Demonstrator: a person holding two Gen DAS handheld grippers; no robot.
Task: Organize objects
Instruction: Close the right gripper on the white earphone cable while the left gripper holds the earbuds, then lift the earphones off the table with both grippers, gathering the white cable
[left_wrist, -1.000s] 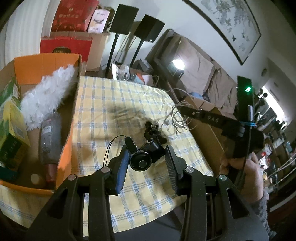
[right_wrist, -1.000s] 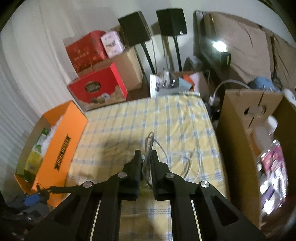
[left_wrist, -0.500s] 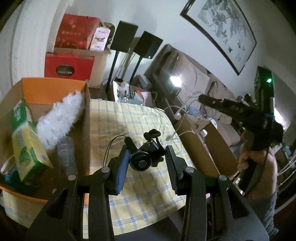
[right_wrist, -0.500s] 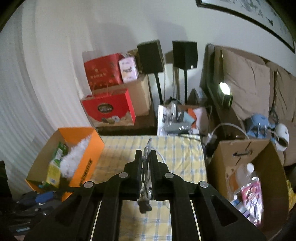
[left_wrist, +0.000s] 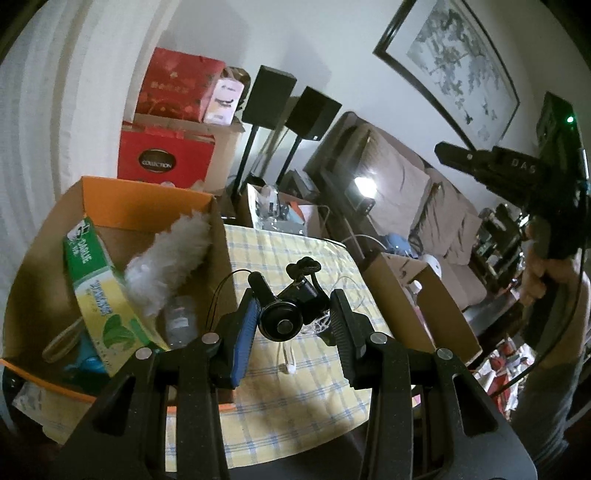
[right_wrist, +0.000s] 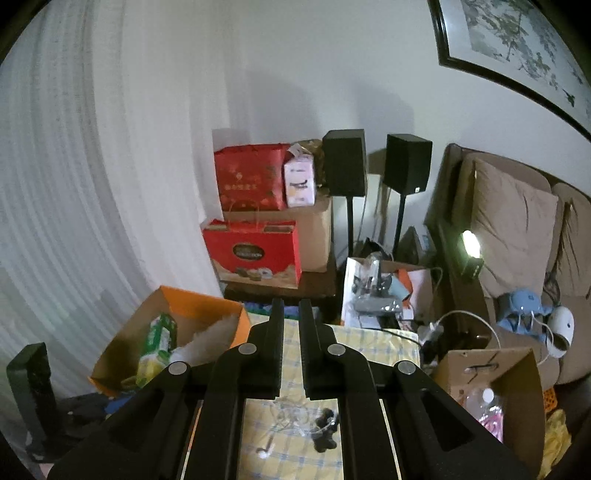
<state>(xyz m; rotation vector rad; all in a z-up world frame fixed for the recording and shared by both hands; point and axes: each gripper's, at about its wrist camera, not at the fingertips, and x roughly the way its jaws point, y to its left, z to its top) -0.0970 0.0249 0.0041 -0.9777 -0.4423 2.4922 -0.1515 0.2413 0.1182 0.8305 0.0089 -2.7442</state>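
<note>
Black camera-like device (left_wrist: 291, 314) sat between the fingers of the left gripper (left_wrist: 293, 321), clamped and lifted above the desk (left_wrist: 280, 254), which carried a yellow-and-blue checked cloth. Left wrist view: one orange box (left_wrist: 147, 206) on the desk's left side held one white duster (left_wrist: 170, 258), one green carton (left_wrist: 99, 288) and one bottle (left_wrist: 179, 319). One brown cardboard box (left_wrist: 439, 306) stood at the desk's right side. Two black speakers (left_wrist: 291, 103) on stands, one framed picture (left_wrist: 458, 66), one sofa. Right gripper (left_wrist: 447, 153) was raised at right in a hand (left_wrist: 543, 269).

Right wrist view: right gripper (right_wrist: 291, 314) was narrowed almost shut; held item unclear. One white cable tangle (right_wrist: 295, 421) lay on the cloth. Two red gift boxes (right_wrist: 255, 251) stood by the wall.
</note>
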